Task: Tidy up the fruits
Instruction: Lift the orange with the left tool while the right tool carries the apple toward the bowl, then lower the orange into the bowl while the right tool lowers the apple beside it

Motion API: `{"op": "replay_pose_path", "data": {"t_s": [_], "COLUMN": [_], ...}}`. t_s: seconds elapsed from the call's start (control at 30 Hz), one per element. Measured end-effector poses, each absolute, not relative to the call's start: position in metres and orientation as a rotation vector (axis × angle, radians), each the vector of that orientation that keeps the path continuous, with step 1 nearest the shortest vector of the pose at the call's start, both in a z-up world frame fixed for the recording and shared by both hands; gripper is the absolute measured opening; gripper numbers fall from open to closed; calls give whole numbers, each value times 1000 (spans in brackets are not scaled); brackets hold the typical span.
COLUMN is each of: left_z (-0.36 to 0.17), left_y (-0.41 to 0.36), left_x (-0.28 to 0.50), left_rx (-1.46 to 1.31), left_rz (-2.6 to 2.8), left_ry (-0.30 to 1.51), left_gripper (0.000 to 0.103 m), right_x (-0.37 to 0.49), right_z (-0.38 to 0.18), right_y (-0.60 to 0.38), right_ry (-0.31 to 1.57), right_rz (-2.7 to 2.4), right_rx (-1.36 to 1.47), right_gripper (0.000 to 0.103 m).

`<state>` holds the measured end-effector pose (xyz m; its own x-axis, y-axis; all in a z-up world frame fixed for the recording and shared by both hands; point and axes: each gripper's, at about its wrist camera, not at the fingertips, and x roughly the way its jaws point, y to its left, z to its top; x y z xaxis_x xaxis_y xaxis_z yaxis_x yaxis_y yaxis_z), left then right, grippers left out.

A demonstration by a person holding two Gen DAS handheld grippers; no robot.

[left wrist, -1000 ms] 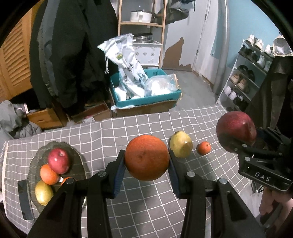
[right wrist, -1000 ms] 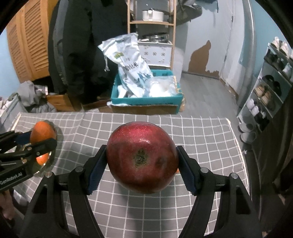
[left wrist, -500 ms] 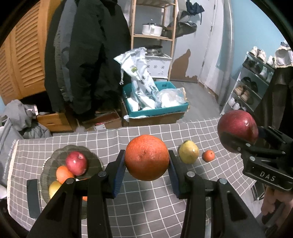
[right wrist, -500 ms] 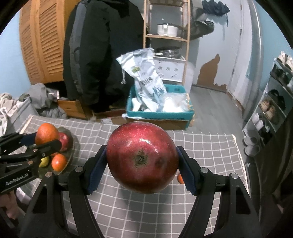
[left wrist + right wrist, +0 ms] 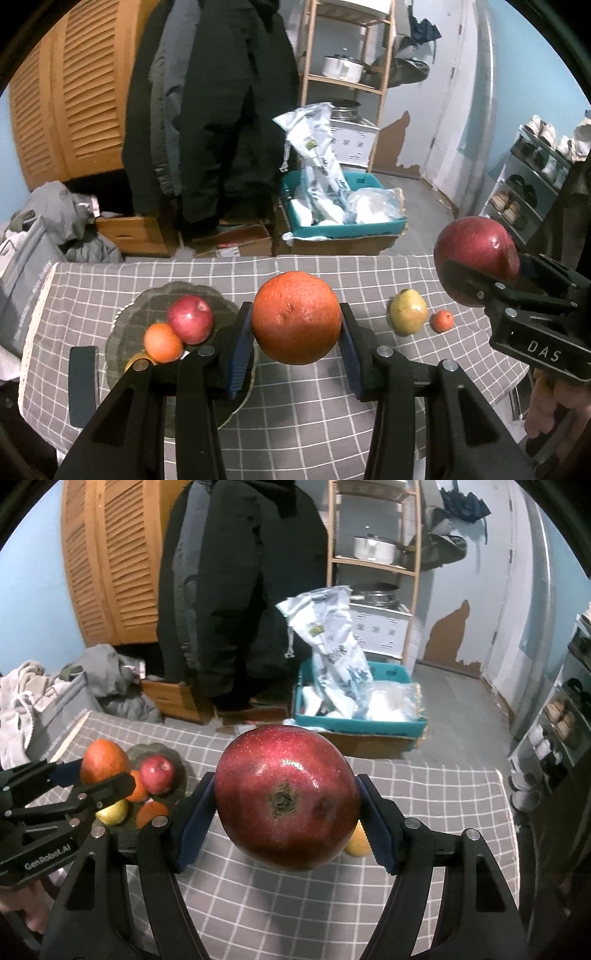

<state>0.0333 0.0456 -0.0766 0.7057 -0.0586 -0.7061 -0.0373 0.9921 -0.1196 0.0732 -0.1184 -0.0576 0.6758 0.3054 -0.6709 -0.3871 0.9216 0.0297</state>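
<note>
Item 1: left gripper (image 5: 297, 338), jaws clamped on large orange (image 5: 297, 317), fruit held betw. blue pads above the grey checked tablecloth (image 5: 314, 417), just right of glass plate (image 5: 122, 332). Item 2: right gripper (image 5: 286, 812), jaws clamped on big dark-red apple (image 5: 287, 797), stem end facing camera, held over cloth's right half. Plate contents: red apple (image 5: 190, 319), small orange (image 5: 162, 341) touching it, yellow fruit partly hidden behind left finger. Loose on cloth, betw. the two grippers: yellow-green pear (image 5: 408, 312), small tangerine (image 5: 442, 320) just beside it.
</note>
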Motion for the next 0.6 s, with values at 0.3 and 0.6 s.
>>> {"op": "replay_pose_path", "data": {"t_s": [0.3,0.6], "left_z": [-81,-100], "left_y": [84,121], "left_x": [24,17], "left_rx": [-168,-209], "left_rz": [59,123], "left_ry": [794,832], "left_gripper": [44,44], "right_x": [75,81], "right_z": [-53,-59], "right_y": [-77,-30], "right_ry": [737,764], "right_rz": [453,521], "right_rx": [-126,-135], "right_gripper": [74,74]}}
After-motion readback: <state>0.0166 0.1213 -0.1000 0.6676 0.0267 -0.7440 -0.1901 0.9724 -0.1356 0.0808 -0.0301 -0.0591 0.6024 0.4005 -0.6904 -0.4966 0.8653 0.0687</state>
